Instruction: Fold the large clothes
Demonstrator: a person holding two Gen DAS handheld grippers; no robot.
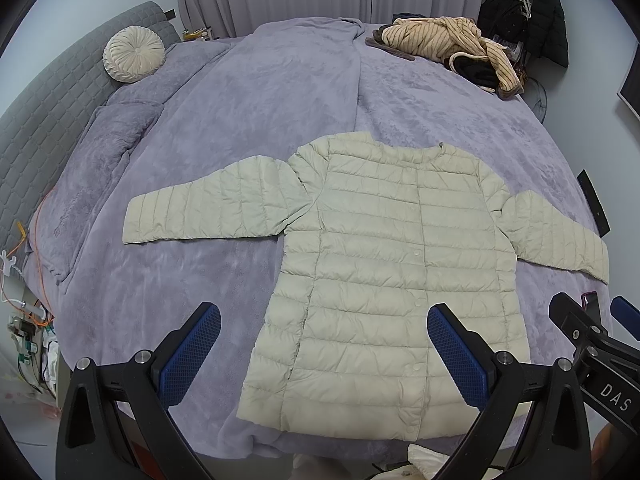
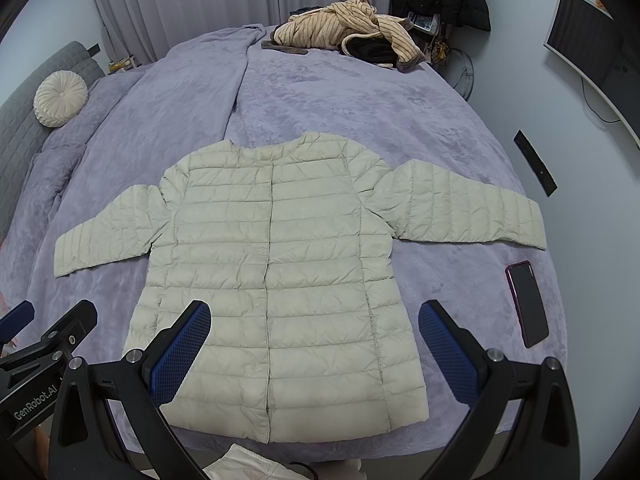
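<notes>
A pale cream quilted puffer jacket (image 1: 372, 264) lies flat and front up on a lilac bed cover (image 1: 240, 100), buttoned, with both sleeves spread sideways. It also shows in the right wrist view (image 2: 276, 264). My left gripper (image 1: 324, 320) is open and empty, held above the jacket's hem at its left side. My right gripper (image 2: 314, 316) is open and empty above the hem towards the jacket's right side. Each gripper shows at the edge of the other's view.
A dark phone (image 2: 527, 303) lies on the bed right of the jacket. A heap of striped beige clothes (image 2: 348, 34) sits at the far edge. A round cream cushion (image 1: 134, 54) leans on the grey headboard at left. Cables (image 1: 28, 320) hang left of the bed.
</notes>
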